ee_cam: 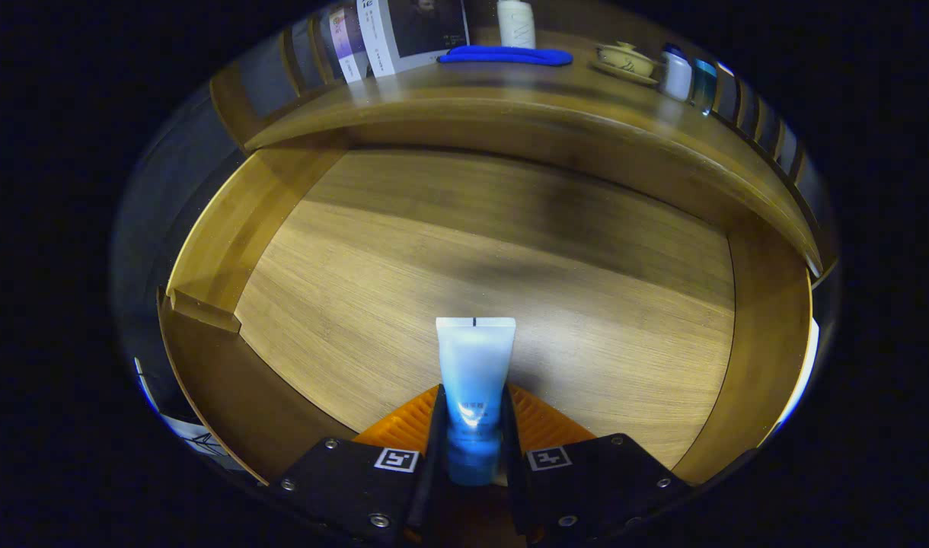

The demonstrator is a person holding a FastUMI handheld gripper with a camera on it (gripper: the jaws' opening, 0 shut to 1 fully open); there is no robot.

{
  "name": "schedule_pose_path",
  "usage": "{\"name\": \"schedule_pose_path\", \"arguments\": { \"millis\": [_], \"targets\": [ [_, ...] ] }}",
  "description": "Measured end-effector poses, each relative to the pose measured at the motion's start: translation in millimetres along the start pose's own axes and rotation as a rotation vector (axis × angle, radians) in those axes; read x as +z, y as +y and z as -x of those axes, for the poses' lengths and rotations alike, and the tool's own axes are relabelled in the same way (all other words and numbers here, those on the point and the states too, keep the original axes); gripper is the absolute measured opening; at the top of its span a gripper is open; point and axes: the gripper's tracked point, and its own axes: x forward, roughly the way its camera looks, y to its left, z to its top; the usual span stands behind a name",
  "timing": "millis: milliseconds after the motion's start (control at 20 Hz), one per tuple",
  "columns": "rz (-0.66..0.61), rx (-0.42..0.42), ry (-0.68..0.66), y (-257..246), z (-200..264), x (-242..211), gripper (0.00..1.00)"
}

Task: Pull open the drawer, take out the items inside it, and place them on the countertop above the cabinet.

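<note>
My gripper (474,426) is clamped on the blue tube (474,380), both fingers pressing it. Tube's over the open drawer (510,251) floor, countertop (525,99) beyond

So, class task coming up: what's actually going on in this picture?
A hand-held tool is shut on a blue and white tube, both fingers pressing its sides near the cap end. The tube is held above the wooden floor of the open drawer. Beyond it lies the countertop, which carries a blue cloth, a bottle and a small lidded dish.

No readable text; print on tube (474,373) and booklets (411,30) too blurred.
</note>
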Motion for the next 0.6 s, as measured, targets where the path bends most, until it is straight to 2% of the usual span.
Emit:
{"name": "schedule_pose_path", "arguments": {
  "millis": [200,600],
  "targets": [
    [0.000,-0.015,-0.091,-9,8,9,0.37],
    [-0.005,0.021,-0.252,-7,42,41,0.37]
  ]
}}
